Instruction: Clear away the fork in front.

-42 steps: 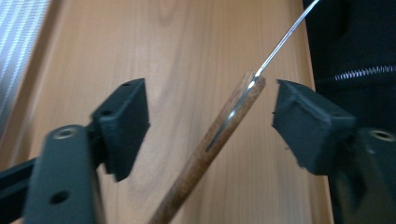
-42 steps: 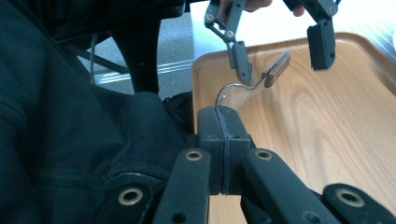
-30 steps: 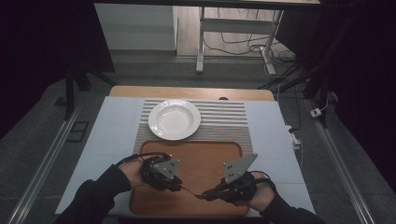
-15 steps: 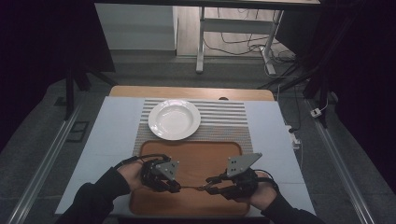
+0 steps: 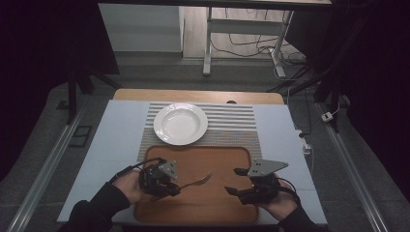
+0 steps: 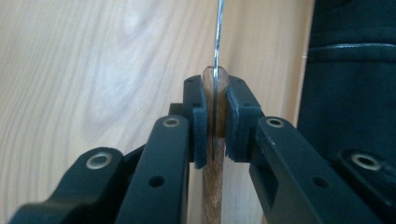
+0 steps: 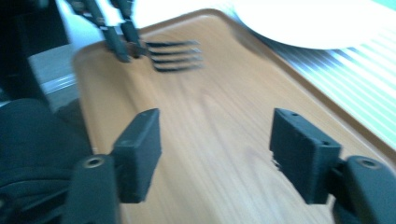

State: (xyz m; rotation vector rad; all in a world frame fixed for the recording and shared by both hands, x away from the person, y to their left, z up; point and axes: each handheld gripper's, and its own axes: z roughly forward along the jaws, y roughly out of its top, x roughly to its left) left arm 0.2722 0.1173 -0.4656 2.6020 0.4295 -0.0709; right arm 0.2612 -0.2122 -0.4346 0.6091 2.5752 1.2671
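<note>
The left claw (image 5: 170,186) grips a fork (image 5: 197,181) by its wooden handle, jaws pressed tight on either side of it, as the left gripper view shows with the metal stem running straight out ahead of the pads. A second ago both claws met over the fork near the middle of the wooden tray (image 5: 227,159); now the right claw (image 5: 231,181) has let go and drawn off to its own side, its jaws spread wide with nothing between them. The fork points out from the left claw toward the right one, tines (image 7: 175,56) raised just above the tray. By the look of it a hand-over has just finished, leaving the left claw free to carry the fork toward the white plate (image 5: 181,123) on the striped mat (image 5: 232,123) beyond.
</note>
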